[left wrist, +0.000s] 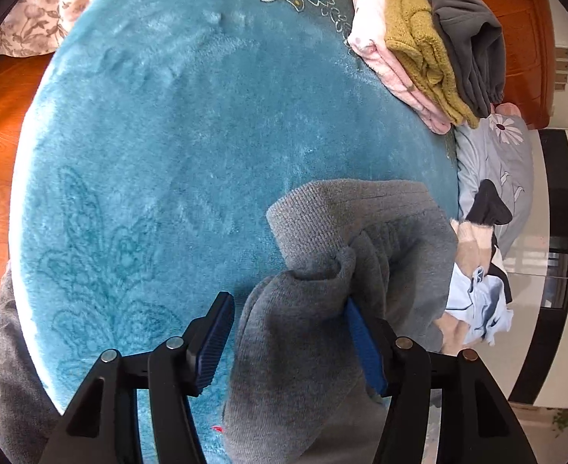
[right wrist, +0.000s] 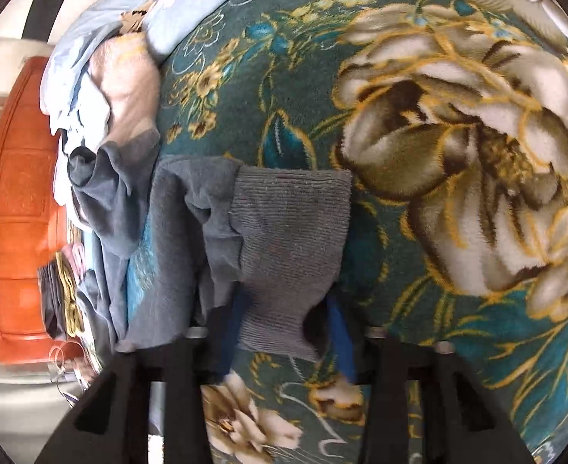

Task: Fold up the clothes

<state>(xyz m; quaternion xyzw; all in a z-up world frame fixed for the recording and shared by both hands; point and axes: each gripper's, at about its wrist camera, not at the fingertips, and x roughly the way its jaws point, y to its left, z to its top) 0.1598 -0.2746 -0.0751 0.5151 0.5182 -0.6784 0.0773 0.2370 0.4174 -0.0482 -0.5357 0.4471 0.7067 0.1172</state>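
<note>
The left gripper (left wrist: 289, 344) has its jaws standing wide, grey sweater (left wrist: 345, 270) cloth bunched between them against one pad only. The right gripper (right wrist: 284, 332) has its jaws narrowed around the sweater's ribbed cuff (right wrist: 291, 232); whether they pinch it cannot be told. The sweater lies rumpled on the teal blanket (left wrist: 168, 135) of the bed. A clean fold likely needs both holds firm and the cloth drawn flat. Farther off sits a folded stack (left wrist: 423, 46), with loose clothes (left wrist: 477, 270) beside the blanket
</note>
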